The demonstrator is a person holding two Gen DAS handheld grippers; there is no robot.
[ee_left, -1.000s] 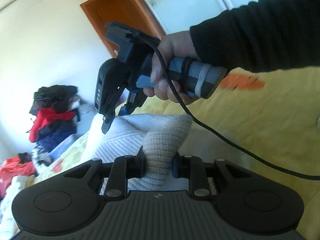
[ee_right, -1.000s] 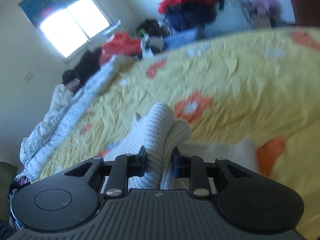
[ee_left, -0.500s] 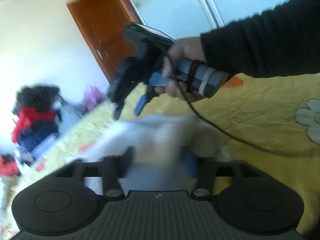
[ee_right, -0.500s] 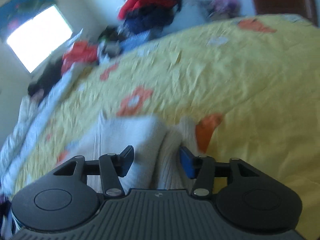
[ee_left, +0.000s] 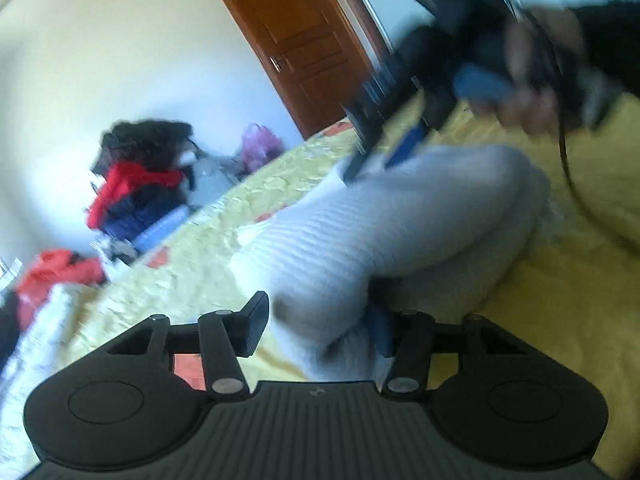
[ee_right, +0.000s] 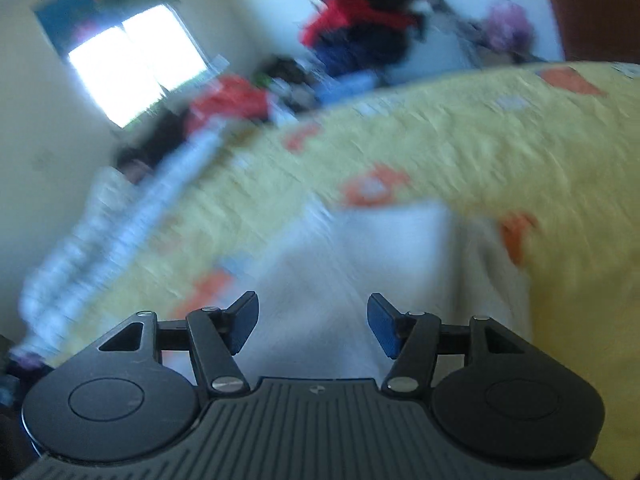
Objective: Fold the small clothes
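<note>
Left tongs (ee_left: 318,330): mine, at lower centre of the left view; jaws spread apart, with a bunch of the white knit garment (ee_left: 400,224) lying between them. It touches the blue pad side; I cannot tell that anything is pinched.
Right tongs (ee_right: 312,322): lower centre of the right view; released, fingers wide, nothing between them.
Right tongs from outside: blurred at upper right of the left view, tips just at the garment's far edge.
Garment: humped and doubled over on the yellow flowered bedspread (ee_left: 580,280), mid-frame in both views.
Progress: I judge one fold laid over; the bundle looks rumpled, not flat. Smoothing and a further fold are probably left.
Surroundings: clothes heap (ee_left: 136,176) at left, brown door (ee_left: 304,48) at top.
Image quality: heavy motion blur.
</note>
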